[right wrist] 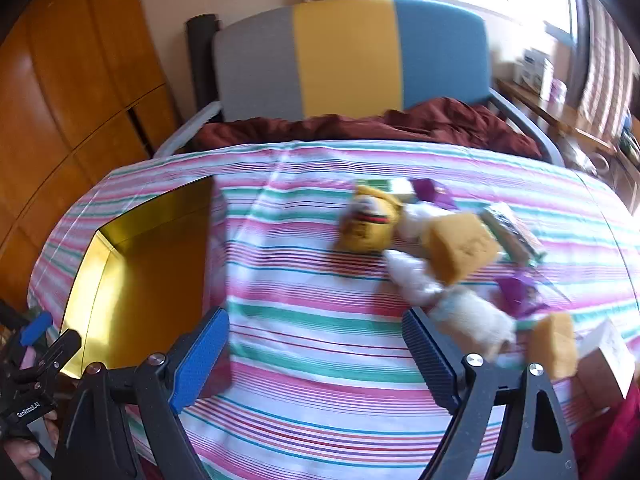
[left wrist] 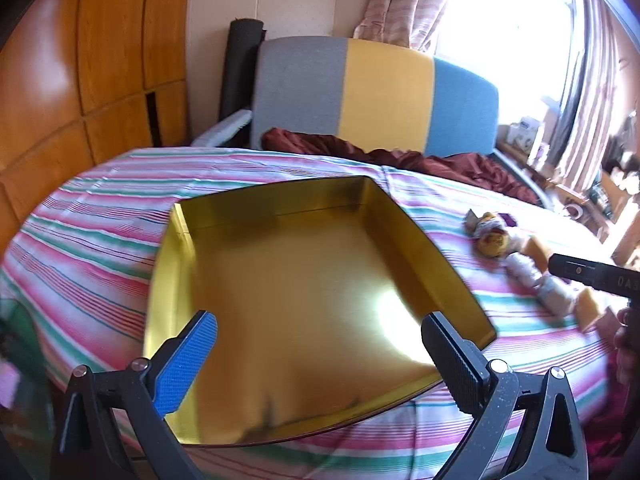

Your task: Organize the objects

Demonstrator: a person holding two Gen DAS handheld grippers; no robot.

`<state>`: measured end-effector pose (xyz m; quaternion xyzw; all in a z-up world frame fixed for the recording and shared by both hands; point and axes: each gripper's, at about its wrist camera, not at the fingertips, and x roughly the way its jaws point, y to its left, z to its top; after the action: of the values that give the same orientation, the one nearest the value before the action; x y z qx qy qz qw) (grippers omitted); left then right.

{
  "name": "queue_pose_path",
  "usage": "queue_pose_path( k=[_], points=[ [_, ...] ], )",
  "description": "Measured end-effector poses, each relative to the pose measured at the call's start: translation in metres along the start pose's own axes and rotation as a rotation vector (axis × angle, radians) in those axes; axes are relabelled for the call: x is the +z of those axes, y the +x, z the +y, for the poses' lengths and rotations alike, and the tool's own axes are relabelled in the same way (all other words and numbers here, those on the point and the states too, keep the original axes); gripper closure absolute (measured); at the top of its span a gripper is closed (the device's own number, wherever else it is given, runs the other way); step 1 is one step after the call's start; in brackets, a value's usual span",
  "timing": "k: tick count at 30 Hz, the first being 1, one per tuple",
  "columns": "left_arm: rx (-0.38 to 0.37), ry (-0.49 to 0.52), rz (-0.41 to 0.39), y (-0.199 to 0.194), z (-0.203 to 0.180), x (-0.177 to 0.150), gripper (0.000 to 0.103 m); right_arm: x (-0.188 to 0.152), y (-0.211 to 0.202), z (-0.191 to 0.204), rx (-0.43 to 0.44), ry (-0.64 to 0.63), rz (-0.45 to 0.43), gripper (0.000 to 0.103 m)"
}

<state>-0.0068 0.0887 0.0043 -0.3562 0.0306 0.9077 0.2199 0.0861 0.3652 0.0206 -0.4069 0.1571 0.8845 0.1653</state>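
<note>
1. The gold tin point(left wrist: 304, 304) is the landmark: a shallow, open box with shiny gold walls and nothing visible in it, lying on the striped bedsheet point(left wrist: 100, 240). It looks set out as the container the loose things are meant to go into.

2. The left gripper point(left wrist: 320, 360) hangs over the tin's near edge, tilted down toward its floor. Its jaws are spread wide with nothing between them but the tin's bare bottom beyond. My guess is that it waits there to steady the tin.

3. Right of the tin is bare sheet. The right gripper point(right wrist: 316, 360) hovers above this strip, also tilted down, fingers fully spread and pinching nothing.

4. Further right of the tin lies the pile to be sorted. A yellow plush toy point(right wrist: 370, 220) is its nearest piece to the tin, with a white soft toy point(right wrist: 412, 276) touching it and a tan sponge block point(right wrist: 460, 246) leaning against both. Another white plush piece point(right wrist: 476, 316) sits just beside the right gripper's right finger.

5. Beyond those, farthest from the tin, are purple wrappers point(right wrist: 520, 292), a second sponge block point(right wrist: 554, 344) and a cardboard box point(right wrist: 608, 360). Blur hides finer detail.

6. Nothing is in the tin yet, so the sorting seems to be only starting. The wide jaws suit a first grab at a bulky soft toy.
</note>
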Motion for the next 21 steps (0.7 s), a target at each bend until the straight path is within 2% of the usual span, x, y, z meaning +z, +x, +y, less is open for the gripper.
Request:
queue_pose_path(
  k=[3,6,13,18,21],
  points=[
    [-0.049,0.000,0.001,0.003,-0.008,0.004,0.000,0.006,-0.009,-0.039,-0.051,0.032,0.037,0.013],
    [-0.100,0.013,-0.001,0.004,-0.020,0.008,0.000,0.012,-0.021,-0.083,-0.149,0.005,0.093,0.013],
    [-0.221,0.059,0.015,0.010,-0.049,0.013,0.000,0.004,-0.037,-0.177,-0.324,-0.086,0.291,0.013],
    [-0.277,0.097,0.002,0.013,-0.068,0.017,0.000,-0.015,-0.029,-0.234,-0.404,-0.100,0.463,0.013],
    [-0.313,0.119,0.010,0.014,-0.081,0.019,0.000,-0.020,-0.019,-0.252,-0.415,-0.088,0.537,0.013]
  ],
)
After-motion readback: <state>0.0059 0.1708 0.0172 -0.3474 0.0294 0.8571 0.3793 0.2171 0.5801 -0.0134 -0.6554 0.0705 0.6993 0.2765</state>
